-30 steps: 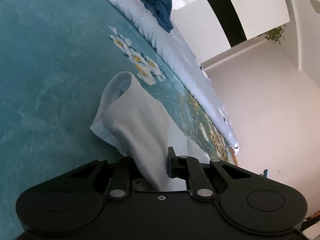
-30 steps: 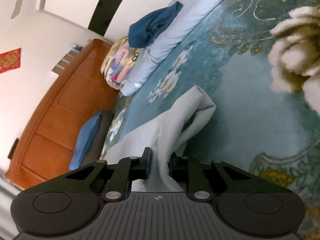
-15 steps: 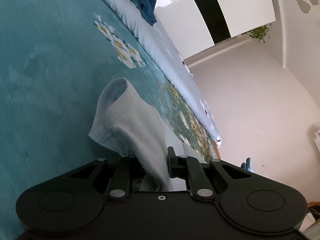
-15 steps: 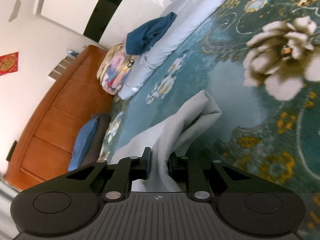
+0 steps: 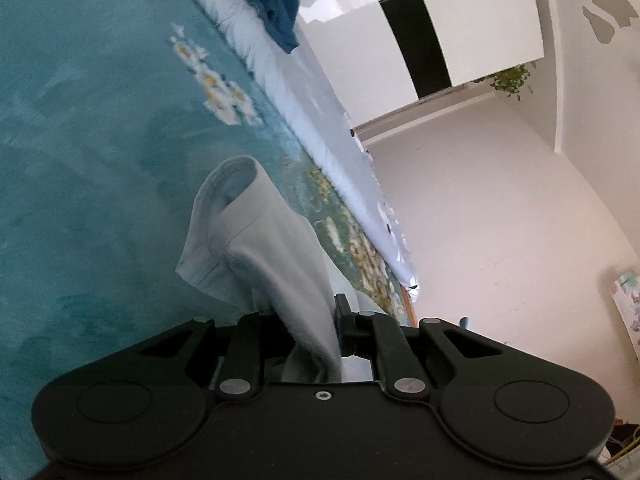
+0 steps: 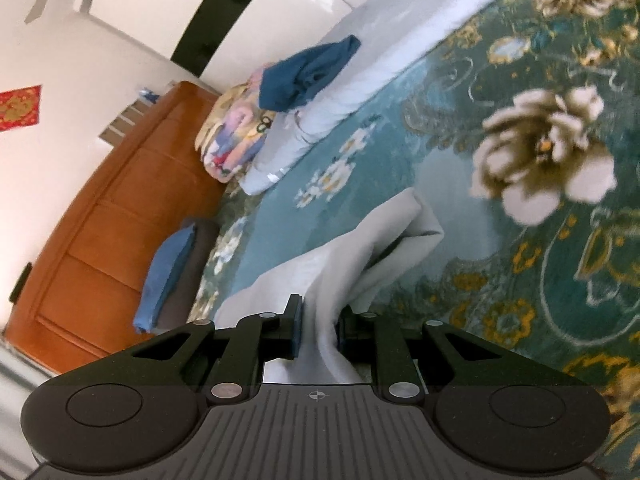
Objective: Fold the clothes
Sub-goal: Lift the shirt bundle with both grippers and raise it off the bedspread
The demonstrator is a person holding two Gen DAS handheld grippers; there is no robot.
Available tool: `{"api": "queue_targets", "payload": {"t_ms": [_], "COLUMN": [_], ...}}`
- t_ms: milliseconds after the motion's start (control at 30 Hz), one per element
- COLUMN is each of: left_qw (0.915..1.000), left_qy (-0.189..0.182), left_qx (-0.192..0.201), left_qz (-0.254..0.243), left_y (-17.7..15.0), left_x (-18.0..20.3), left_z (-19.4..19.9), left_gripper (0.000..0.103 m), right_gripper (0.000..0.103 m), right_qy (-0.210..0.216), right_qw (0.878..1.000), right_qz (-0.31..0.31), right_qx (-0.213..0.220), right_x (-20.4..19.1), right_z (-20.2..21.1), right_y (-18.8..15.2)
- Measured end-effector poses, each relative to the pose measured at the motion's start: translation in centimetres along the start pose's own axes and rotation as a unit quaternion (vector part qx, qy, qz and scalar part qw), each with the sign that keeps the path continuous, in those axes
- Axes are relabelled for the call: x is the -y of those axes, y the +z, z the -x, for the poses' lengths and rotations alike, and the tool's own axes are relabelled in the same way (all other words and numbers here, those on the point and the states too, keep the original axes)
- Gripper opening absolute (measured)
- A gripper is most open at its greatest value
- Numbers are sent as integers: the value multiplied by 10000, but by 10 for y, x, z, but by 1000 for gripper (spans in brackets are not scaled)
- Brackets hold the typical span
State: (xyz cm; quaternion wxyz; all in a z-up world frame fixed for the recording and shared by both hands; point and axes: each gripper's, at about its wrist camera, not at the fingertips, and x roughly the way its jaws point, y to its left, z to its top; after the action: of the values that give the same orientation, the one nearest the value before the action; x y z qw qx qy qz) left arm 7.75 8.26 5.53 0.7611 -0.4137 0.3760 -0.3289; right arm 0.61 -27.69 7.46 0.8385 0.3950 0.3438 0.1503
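A pale grey garment [image 5: 276, 256] hangs between the two grippers, above a teal floral blanket [image 5: 80, 160] spread on a bed. The left gripper [image 5: 306, 320] has its jaws drawn narrow and clamped on a bunched edge of the cloth. In the left wrist view a stitched hem curls into a loop ahead of the fingers, a detail the other camera does not give. The right gripper [image 6: 318, 326] is likewise pinched close on the garment [image 6: 380, 248], and here the fabric folds away in a smooth, doubled flap whose tip hangs over the blanket [image 6: 460, 184].

Only the right wrist view shows the large cream flower [image 6: 544, 156] woven in the blanket, an orange wooden headboard [image 6: 104, 220], a patterned pillow [image 6: 232, 136] and a small stack of folded blue and dark clothes [image 6: 172, 276] near the headboard. A dark blue garment [image 6: 304, 76] lies on a rolled light-blue quilt [image 6: 360, 80]; the left view catches both too, blue garment [image 5: 276, 0] and quilt [image 5: 304, 112], and alone shows the pale pink wall [image 5: 500, 232].
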Motion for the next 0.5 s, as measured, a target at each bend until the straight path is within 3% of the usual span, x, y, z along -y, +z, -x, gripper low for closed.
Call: {"api": "queue_targets", "payload": {"t_ms": [167, 333, 500], "left_qw": [9999, 9991, 9983], "left_qy": [-126, -96, 18], "left_qx": [54, 49, 10], "left_qz": [-78, -405, -581], "left_y": [9, 17, 20], "left_x": [34, 70, 101], "left_z": [-4, -7, -16], "left_gripper": [12, 12, 12], "right_gripper": [14, 14, 14], "right_qy": [72, 239, 349], "right_qw": [9999, 9989, 9983], "right_qz": [66, 287, 122], "right_qx": [109, 300, 454], "right_x": [-9, -23, -19], "right_z": [17, 35, 48], "right_y": [21, 41, 52]}}
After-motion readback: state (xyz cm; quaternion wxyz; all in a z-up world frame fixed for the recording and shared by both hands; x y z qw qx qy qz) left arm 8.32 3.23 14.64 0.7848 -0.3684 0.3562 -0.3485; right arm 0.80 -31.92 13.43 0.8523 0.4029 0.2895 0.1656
